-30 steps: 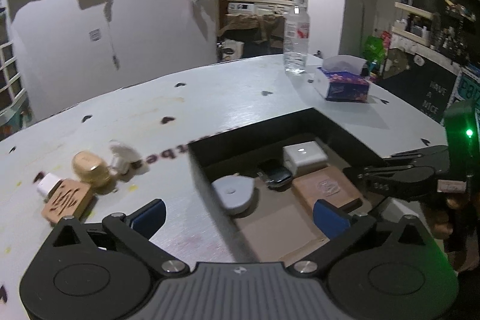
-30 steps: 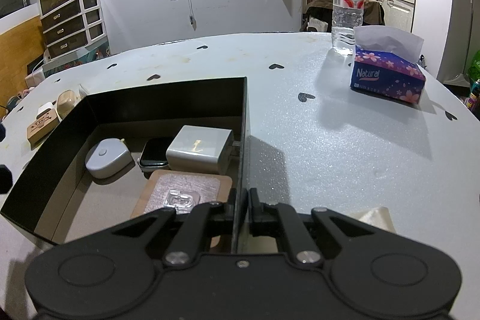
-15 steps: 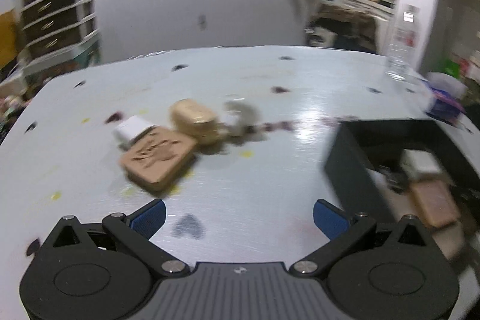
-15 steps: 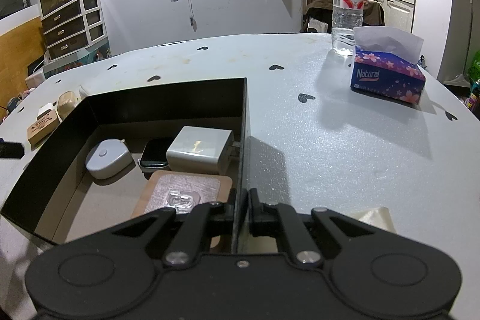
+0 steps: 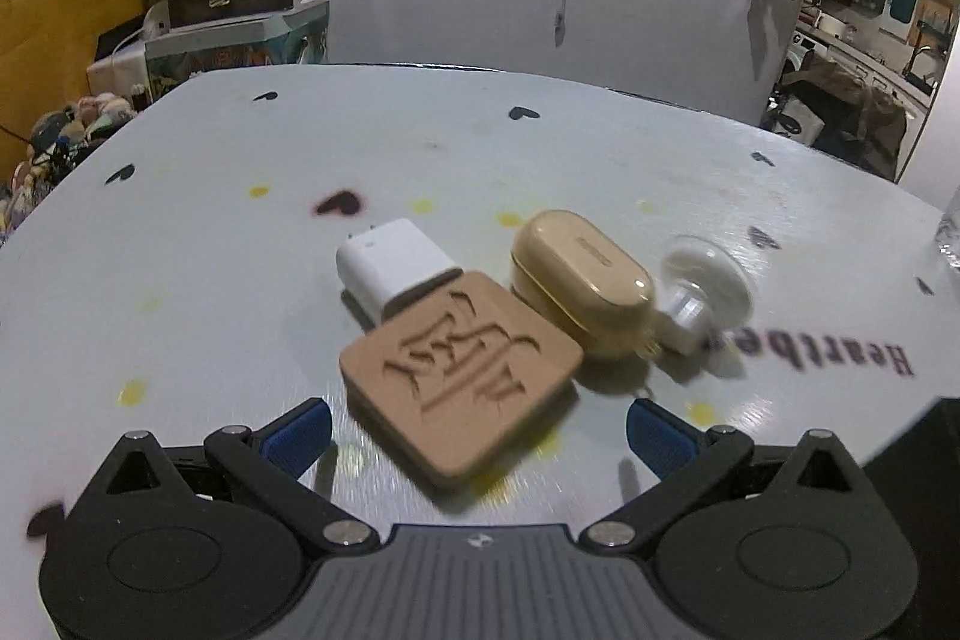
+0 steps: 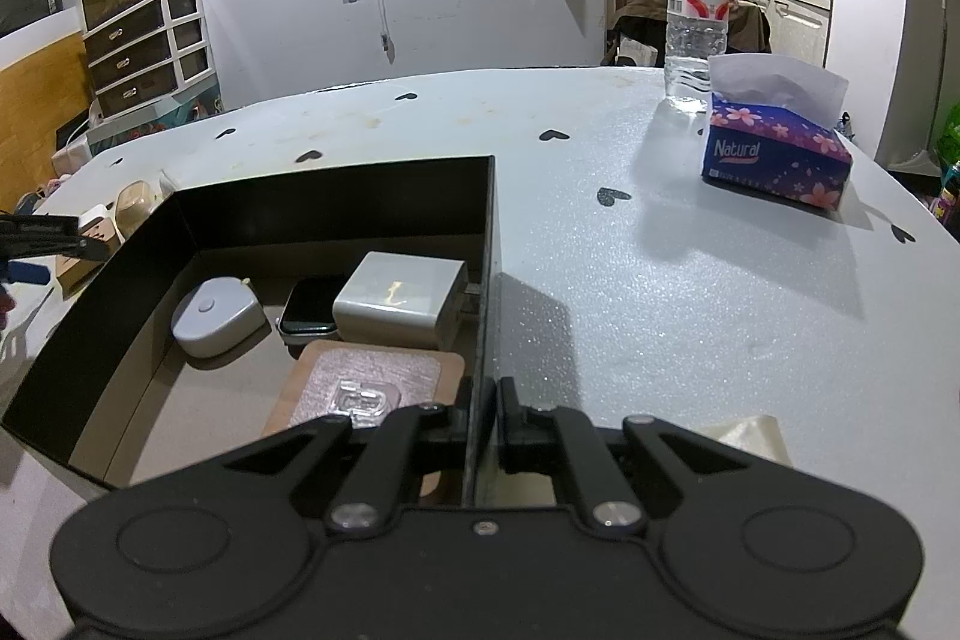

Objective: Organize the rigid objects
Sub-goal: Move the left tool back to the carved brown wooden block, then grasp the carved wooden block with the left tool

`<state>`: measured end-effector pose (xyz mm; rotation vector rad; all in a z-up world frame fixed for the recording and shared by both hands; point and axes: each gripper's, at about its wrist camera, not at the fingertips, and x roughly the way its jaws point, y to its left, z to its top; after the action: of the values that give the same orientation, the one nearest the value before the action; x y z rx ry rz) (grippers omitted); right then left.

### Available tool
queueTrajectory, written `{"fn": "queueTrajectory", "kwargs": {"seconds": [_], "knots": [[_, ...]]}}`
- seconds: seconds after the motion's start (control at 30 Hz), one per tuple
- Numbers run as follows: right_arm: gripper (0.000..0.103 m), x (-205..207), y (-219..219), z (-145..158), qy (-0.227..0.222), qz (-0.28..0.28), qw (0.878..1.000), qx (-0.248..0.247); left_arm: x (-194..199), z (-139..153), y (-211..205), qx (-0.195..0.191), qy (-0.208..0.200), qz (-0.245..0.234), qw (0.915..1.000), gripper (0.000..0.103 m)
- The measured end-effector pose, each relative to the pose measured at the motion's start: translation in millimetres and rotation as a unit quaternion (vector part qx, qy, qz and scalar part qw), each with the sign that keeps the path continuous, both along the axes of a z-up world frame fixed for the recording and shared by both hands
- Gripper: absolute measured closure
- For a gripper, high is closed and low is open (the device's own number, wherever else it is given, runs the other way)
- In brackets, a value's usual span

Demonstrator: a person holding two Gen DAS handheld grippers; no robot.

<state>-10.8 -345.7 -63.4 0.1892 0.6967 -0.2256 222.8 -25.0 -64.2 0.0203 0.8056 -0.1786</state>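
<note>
Left gripper (image 5: 477, 430), jaws spread wide and empty, now swung away from the black box (image 6: 336, 196) to face four loose items mid-frame: carved wooden tile (image 5: 459, 379) nearest, white charger (image 5: 393, 265) behind, gold earbud case (image 5: 579, 274), white suction knob (image 5: 705, 289) at right. Likely next pick: the tile. Right gripper (image 6: 483, 418) clamped on the box's wall at lower centre, steadying four stowed pieces.

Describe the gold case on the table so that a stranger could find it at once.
On the white table, outside the black box, four small things lie together. The gold case lies between the carved wooden tile and a white round part. Only it is glossy gold, rounded.
</note>
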Motion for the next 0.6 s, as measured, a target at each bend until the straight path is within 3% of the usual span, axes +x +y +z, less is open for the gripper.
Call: {"fn": "queueTrajectory", "kwargs": {"seconds": [0.23,0.3,0.37,0.6], "knots": [[0.096,0.0,0.1,0.0,0.000,0.000,1.000,0.000,15.0,-13.8,-6.2,0.031,-0.032,-0.015,0.9989,0.000],[0.096,0.0,0.1,0.0,0.000,0.000,1.000,0.000,13.8,-14.3,-7.1,0.034,-0.036,-0.019,0.9986,0.005],[0.096,0.0,0.3,0.0,0.000,0.000,1.000,0.000,11.2,-12.1,-6.9,0.035,-0.041,-0.017,0.9984,0.012],[0.096,0.0,0.1,0.0,0.000,0.000,1.000,0.000,-16.5,-12.6,-3.7,0.032,-0.041,-0.042,0.9978,0.012]]}}
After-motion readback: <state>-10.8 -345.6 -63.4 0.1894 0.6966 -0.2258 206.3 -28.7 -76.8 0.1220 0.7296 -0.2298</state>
